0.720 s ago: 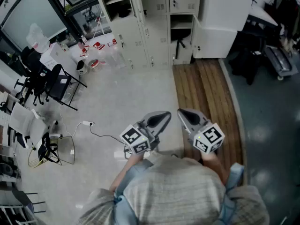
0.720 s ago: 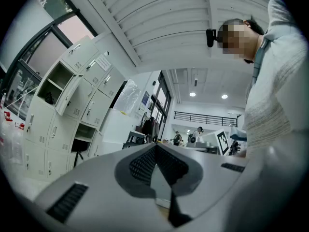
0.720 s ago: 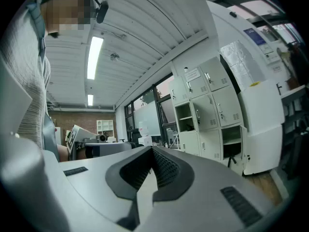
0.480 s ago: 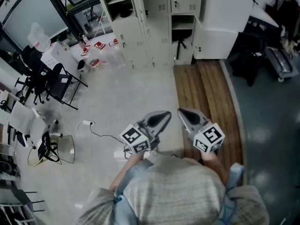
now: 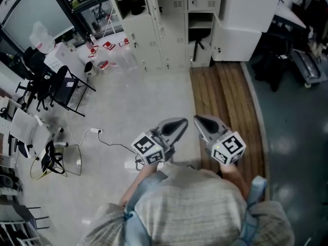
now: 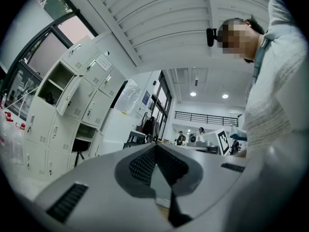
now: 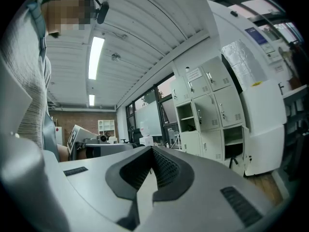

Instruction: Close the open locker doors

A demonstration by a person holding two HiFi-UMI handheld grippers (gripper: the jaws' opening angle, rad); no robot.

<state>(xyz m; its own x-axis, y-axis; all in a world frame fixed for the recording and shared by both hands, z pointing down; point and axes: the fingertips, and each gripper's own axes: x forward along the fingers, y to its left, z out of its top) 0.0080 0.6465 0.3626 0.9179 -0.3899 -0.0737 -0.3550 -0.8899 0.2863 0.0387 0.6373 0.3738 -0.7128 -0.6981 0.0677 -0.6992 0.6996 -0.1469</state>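
Beside the lockers [image 5: 165,32] stand black chairs [image 5: 64,88]; a cable [image 5: 110,146] crosses the floor [image 5: 154,96].

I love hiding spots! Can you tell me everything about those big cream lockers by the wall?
The cream metal lockers stand upright in a row on the pale floor, beside a big white machine. Doors have small handles and vent slots. Two compartments are open: an upper one with a shelf and something dark on it, and a lower one with something dark inside. The others look shut.
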